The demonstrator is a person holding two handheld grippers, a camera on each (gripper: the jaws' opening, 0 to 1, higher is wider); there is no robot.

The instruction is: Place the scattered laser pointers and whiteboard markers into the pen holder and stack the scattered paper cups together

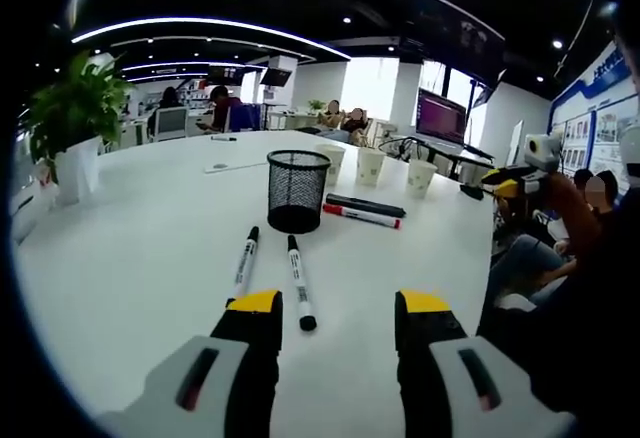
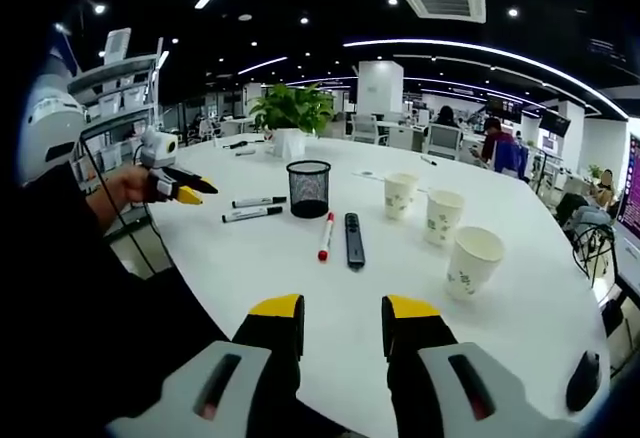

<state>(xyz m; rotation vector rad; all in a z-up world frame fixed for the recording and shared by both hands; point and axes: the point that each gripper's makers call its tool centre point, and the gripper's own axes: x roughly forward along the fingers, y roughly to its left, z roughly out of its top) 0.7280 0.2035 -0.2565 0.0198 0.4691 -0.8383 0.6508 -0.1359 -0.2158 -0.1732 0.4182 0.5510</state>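
Jaws on both grippers stand open and hold nothing. The left gripper [image 1: 338,320] hangs low over the white table [image 1: 130,258], aimed at two black-capped whiteboard markers [image 1: 298,280] just in front of it. Behind them stands the black mesh pen holder [image 1: 297,190]. A red-capped marker [image 1: 361,216] and a black laser pointer [image 1: 365,205] lie just beside the holder. Three paper cups [image 1: 371,165] stand apart farther back.

The right gripper [image 2: 342,326] waits near the table's edge, well away from everything.

The two markers lie close together, so I think the jaws could nudge one and make it roll off. The holder looks light, so a marker dropped in crooked could tip it. A hard squeeze could crush a paper cup.
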